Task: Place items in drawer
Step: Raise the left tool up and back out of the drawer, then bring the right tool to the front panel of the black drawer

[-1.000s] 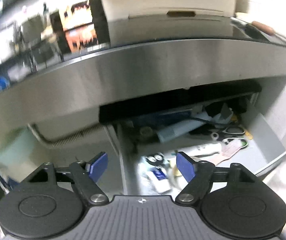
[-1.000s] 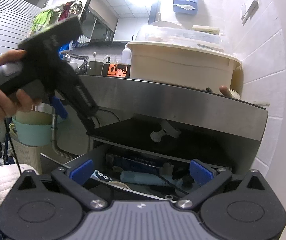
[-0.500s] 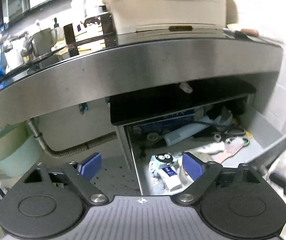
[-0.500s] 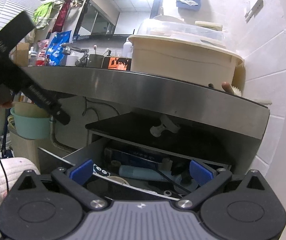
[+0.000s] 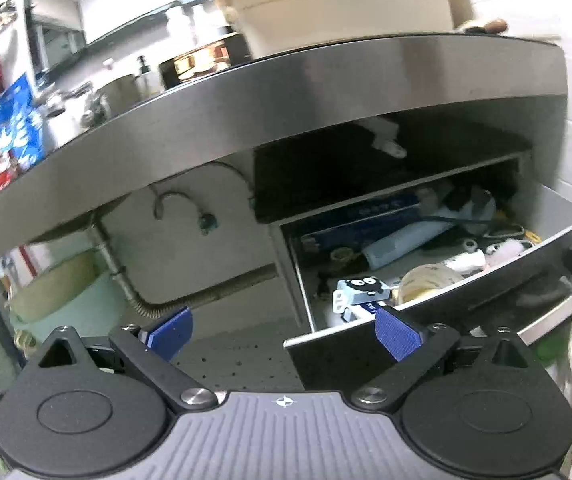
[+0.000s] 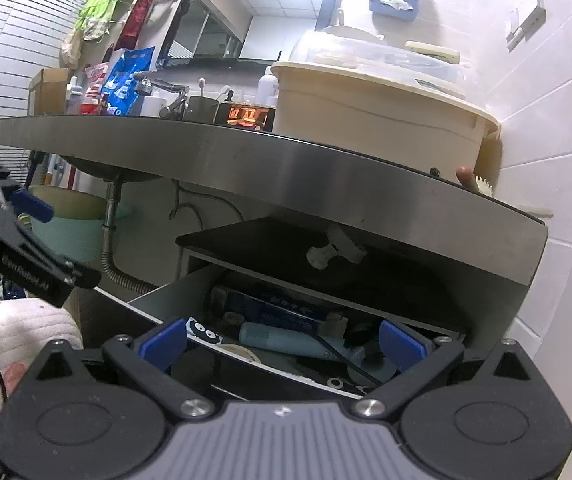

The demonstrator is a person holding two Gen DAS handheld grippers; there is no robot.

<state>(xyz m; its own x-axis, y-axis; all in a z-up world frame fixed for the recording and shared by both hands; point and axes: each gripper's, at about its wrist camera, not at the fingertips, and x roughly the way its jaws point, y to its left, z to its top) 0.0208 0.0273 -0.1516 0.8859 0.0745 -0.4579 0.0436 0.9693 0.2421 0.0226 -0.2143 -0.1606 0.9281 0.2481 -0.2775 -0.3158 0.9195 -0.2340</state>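
The grey drawer stands pulled out under the steel counter. It holds a small box with cartoon eyes, a roll of tape, a light-blue tube, a dark blue carton and other clutter. My left gripper hangs low, in front of the drawer's left front corner. Its jaws are opening and nothing is between them. My right gripper is open and empty, pointing into the drawer from the front, over the tube. The left gripper's blue pad shows at that view's left edge.
The steel counter edge overhangs the drawer, with a cream tub and bottles on top. A corrugated drain hose and a teal basin sit left of the drawer. A patterned cloth lies at lower left; a tiled wall closes the right side.
My left gripper has drawn back and down from above the drawer, and its jaws have spread wider. In the right wrist view it slid to the left edge. The right gripper stayed put.
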